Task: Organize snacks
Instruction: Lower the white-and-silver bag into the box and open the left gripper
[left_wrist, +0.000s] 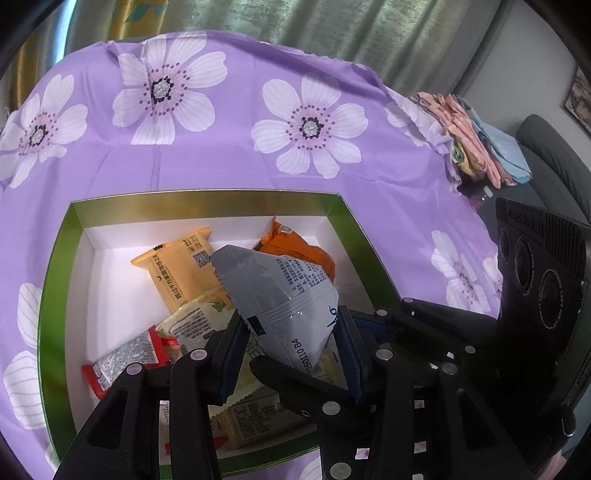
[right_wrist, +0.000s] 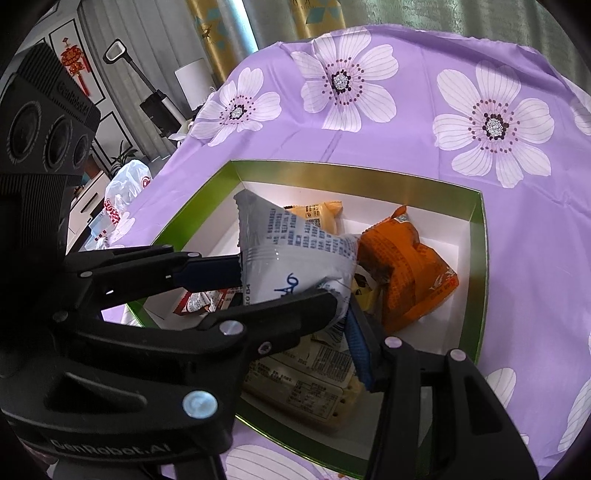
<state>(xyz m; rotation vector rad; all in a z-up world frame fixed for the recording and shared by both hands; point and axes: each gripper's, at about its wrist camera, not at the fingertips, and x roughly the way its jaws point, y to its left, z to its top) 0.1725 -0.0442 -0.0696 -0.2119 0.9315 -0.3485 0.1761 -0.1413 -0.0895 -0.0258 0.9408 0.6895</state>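
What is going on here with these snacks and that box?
A person works two handheld grippers over a green box on a purple flowered cloth. The left gripper holds a grey packet above the box, and the right gripper has its fingers at the same packet. Yellow, orange and red packets already lie inside.

Soft daylight through curtains (left_wrist: 369, 33); glare on the grey packet (left_wrist: 280, 291); strong fisheye bending and dark vignetted corners.
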